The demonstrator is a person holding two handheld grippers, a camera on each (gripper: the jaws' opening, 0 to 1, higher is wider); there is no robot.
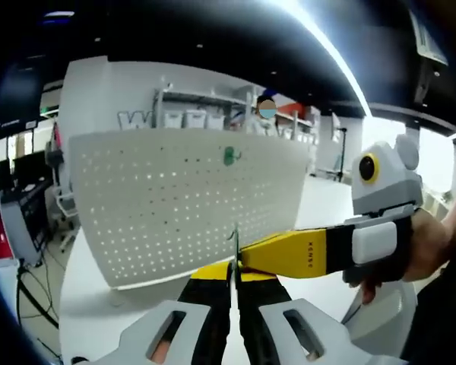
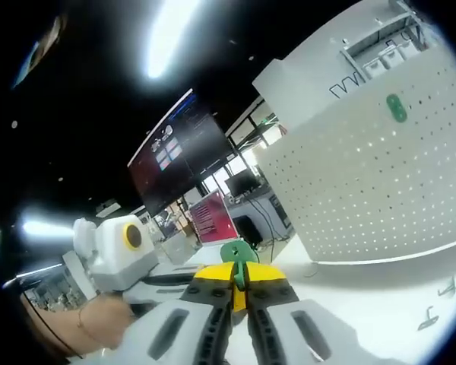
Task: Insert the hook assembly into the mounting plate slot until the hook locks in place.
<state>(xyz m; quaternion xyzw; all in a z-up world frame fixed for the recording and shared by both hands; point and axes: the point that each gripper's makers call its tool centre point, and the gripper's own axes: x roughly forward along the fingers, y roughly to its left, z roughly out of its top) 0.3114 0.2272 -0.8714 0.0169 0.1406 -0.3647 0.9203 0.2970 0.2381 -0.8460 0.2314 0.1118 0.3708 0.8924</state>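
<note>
**Hook held off the board by both grippers, not yet inserted**

Left gripper (image 1: pixel 232 283): jaws drawn close together, pinching a thin metal hook (image 1: pixel 234 245) that sticks up just past the tips. The right gripper (image 1: pixel 247 258) comes in from the right side of the left gripper view and meets the left one at its tips, right at the hook.

Right gripper view: jaws narrow, clamped on a green piece (image 2: pixel 239 253) at the tips. The left gripper (image 2: pixel 175 280) sits just to the left of it, a hand (image 2: pixel 68 323) behind.

Pegboard (image 1: pixel 190 201) stands upright ahead of both tools, apart from them. One green hook (image 1: pixel 230 157) is already hung near its top edge. Loose metal hooks (image 2: pixel 435 312) lie on the table (image 2: pixel 365 304) off to the right.

Risks, my read:
- Two grips on one small part: any twist between the hands could bend the wire or pop it out.
- Wire is thin and the holes are small, so a tilted approach likely jams or misses.
- Pushing hard on a free-standing board may tip or slide it.
</note>
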